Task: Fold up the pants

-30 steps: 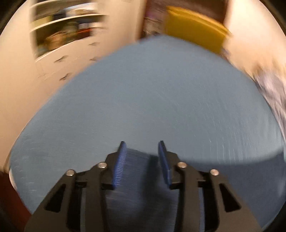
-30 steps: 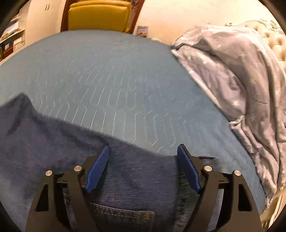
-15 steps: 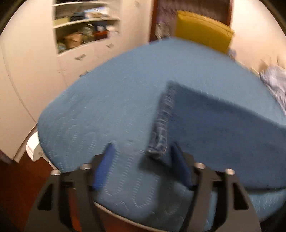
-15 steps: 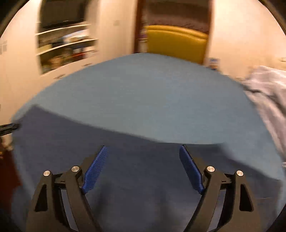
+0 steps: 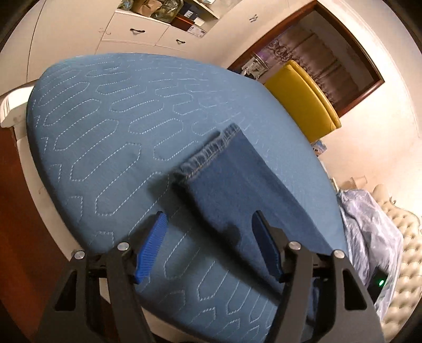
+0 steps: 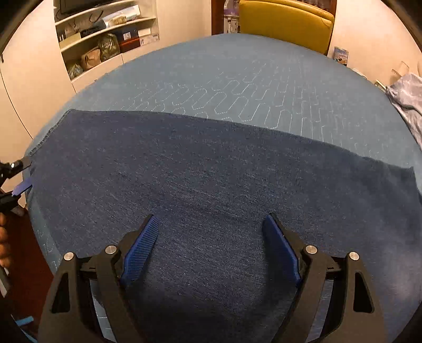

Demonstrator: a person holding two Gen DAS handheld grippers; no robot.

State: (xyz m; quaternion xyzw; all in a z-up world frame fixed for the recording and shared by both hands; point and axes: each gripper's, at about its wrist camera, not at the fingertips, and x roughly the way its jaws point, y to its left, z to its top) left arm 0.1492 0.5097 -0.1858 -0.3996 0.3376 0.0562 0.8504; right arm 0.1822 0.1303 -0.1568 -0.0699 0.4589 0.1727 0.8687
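Dark blue jeans [image 6: 211,179] lie flat in a long band across the blue quilted bed [image 6: 237,79]. In the left wrist view the leg end of the jeans [image 5: 237,190] with its stitched hem lies just ahead of my left gripper [image 5: 208,237], which is open and empty above the bed's edge. My right gripper [image 6: 211,237] is open and empty, hovering over the middle of the jeans. The left gripper also shows in the right wrist view [image 6: 18,179] at the jeans' left end.
A yellow chair [image 6: 284,23] stands behind the bed. White cupboards with shelves [image 6: 105,34] line the left wall. A grey star-print duvet [image 5: 369,237] is bunched at the bed's right by a tufted headboard [image 5: 403,250]. Dark wood floor [image 5: 15,211] lies left.
My left gripper has let go of the leg hem, opened wide and drawn back to the bed's edge. My right gripper has swung left over the jeans, which now lie flat.
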